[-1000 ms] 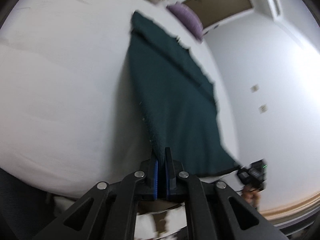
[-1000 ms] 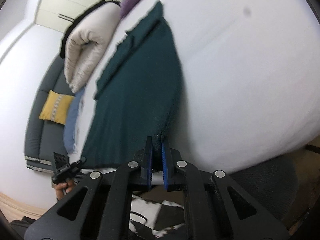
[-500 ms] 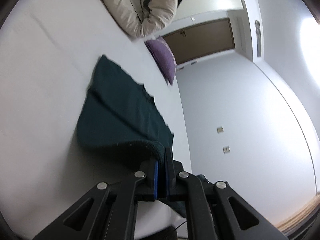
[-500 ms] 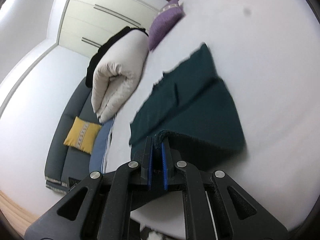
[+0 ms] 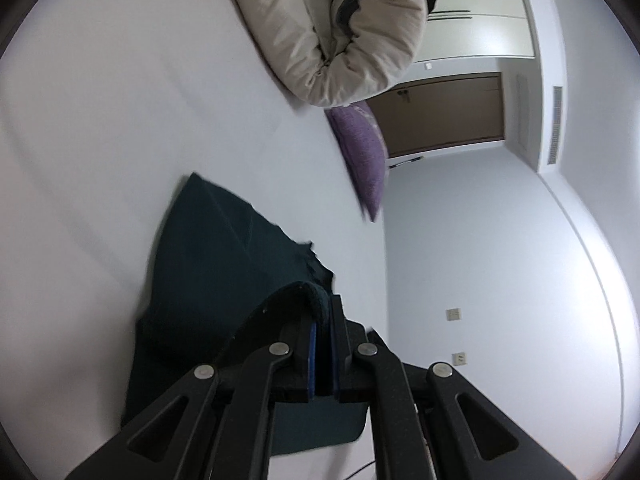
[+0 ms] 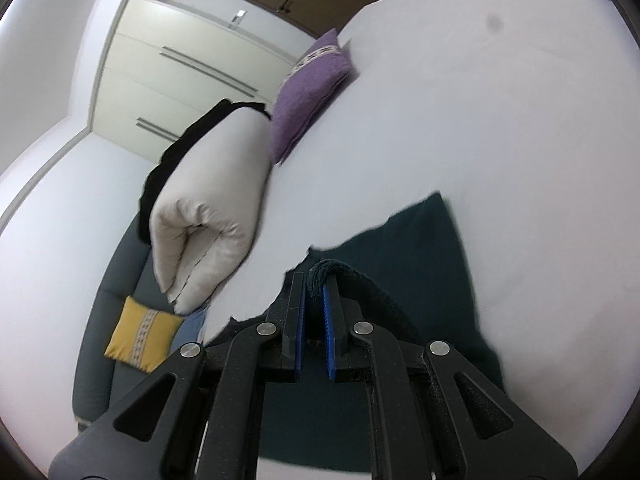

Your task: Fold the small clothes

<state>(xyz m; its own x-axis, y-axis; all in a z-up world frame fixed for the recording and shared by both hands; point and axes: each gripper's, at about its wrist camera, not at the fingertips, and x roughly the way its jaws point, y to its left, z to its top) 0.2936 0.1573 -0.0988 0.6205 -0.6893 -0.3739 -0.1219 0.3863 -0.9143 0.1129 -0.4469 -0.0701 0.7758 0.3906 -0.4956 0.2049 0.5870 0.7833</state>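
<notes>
dark green cloth point(image 5: 224, 264) pinched in both tongs, draped beneath

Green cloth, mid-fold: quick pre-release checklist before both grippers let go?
1. Left gripper clamped on the green cloth edge: ok, fabric is pinched between the blue pads.
2. Right gripper clamped on the green cloth: ok, a rolled edge sits between its pads.
3. Carried edge lined up with the far edge: cannot tell, the fingers hide the overlap.
4. Lower layer flat on the white bed: ok where visible, no bunching.
5. Landing area free of the beige duvet and purple cushion: ok, both lie beyond the cloth.
</notes>
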